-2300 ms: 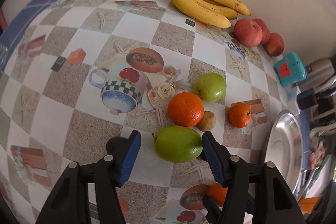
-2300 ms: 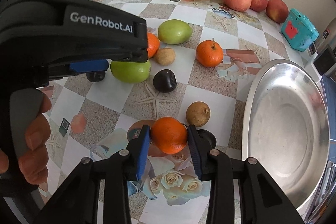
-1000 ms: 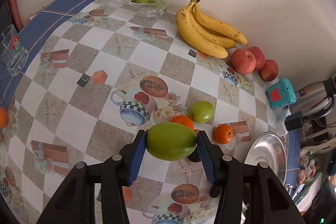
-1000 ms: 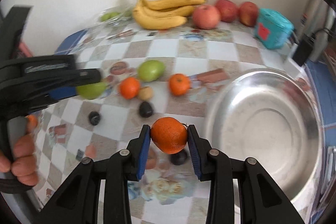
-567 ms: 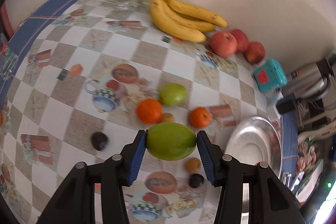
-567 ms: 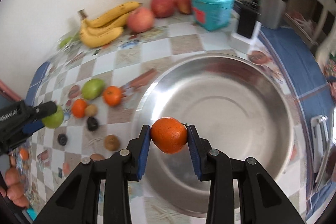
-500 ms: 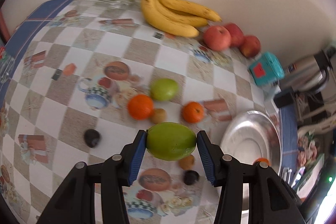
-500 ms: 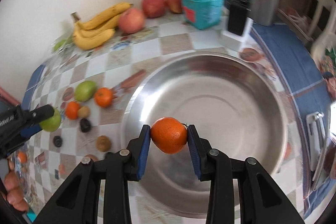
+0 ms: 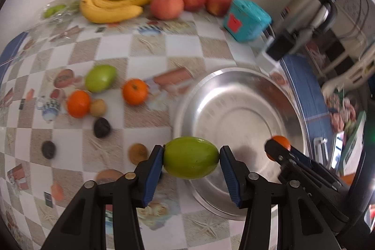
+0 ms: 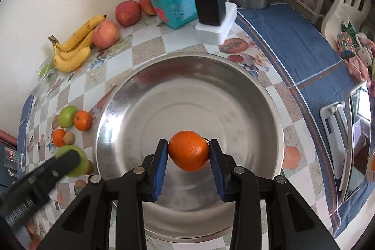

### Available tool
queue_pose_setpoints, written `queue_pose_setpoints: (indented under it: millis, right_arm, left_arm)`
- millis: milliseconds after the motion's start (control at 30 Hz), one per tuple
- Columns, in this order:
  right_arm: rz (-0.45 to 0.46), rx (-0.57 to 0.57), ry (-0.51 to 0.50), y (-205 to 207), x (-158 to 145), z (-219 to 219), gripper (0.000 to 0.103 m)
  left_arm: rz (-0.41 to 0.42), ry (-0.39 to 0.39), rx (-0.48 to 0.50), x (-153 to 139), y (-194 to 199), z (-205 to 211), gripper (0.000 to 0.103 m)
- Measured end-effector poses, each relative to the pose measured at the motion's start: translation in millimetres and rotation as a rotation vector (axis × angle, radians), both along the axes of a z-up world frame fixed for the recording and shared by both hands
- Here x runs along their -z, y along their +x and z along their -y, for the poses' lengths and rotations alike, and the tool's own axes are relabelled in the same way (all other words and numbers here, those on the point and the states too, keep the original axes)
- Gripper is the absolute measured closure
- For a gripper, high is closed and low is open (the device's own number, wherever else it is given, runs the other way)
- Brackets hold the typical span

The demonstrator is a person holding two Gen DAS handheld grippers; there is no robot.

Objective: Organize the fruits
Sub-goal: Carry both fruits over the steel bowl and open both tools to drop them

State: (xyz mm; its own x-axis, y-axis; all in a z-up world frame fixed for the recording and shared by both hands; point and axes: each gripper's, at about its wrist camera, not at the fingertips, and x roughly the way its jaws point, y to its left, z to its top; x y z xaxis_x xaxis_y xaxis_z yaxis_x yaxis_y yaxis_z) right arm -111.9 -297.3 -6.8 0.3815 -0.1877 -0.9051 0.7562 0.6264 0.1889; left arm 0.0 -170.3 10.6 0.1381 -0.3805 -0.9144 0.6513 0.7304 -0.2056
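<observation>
Left wrist view: at lower centre the left tongs (image 9: pixel 191 162) are clamped on a green mango (image 9: pixel 191 161) over the near-left rim of the steel bowl (image 9: pixel 234 86), with loose fruit on the checked desk (image 9: pixel 150 48) at left and bananas (image 9: pixel 117 4) at upper left. Right wrist view: at lower centre the right tongs (image 10: pixel 188 151) are clamped on an orange (image 10: pixel 188 150) above the bowl's bare interior.
</observation>
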Motion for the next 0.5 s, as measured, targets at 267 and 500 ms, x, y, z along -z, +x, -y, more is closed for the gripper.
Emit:
queue_pose_setpoints:
  millis: [267, 500]
  right_arm:
    - [-0.023, -0.015, 0.028, -3, 12, 4, 0.066]
    - [-0.019, -0.005, 0.032, -5, 11, 5, 0.066]
  left_arm:
    - [0.024, 0.032, 0.055, 7, -14, 11, 0.050]
    - [0.032, 0.005, 0.063, 2, -15, 11, 0.051]
